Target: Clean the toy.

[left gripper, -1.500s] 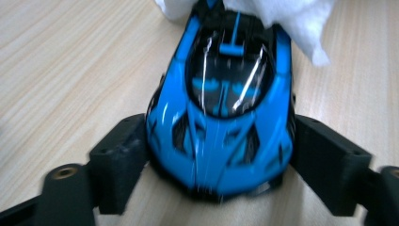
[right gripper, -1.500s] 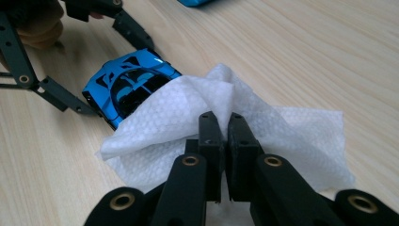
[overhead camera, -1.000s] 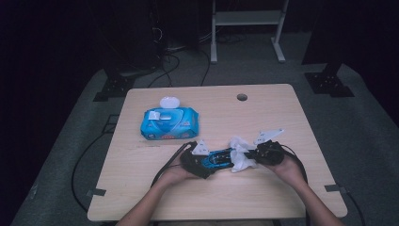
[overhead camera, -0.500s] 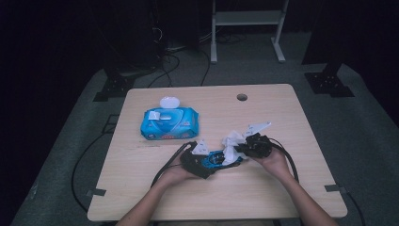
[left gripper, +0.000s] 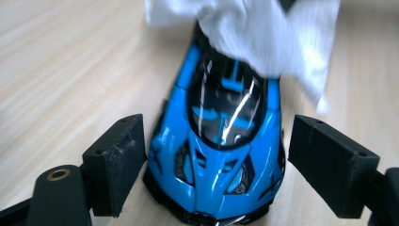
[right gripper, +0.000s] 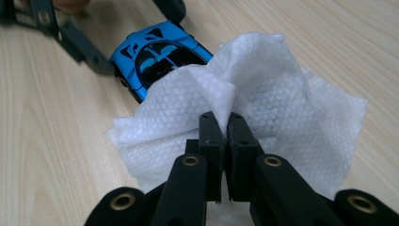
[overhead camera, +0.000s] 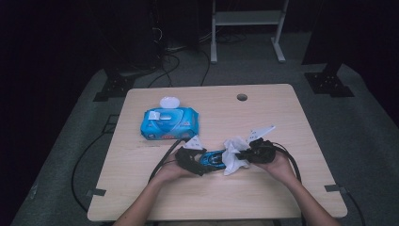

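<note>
Now the glossy blue toy car [left gripper: 221, 141] with black windows sits on the wooden table [overhead camera: 282, 122], between the left gripper's [left gripper: 214, 160] spread jaws, while the right gripper [right gripper: 225, 123] pinches a white wet wipe [right gripper: 263, 103] draped over its far end

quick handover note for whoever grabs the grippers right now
Left gripper: jaws straddle the blue toy car; one pad touches its side, the other stands clear, so it is not clamped.
Right gripper: shut on the white wipe, which is draped over one end of the car.
The wipes pack lies farther back on the table.
Left to do, probably: wipe the rest of the car.
</note>
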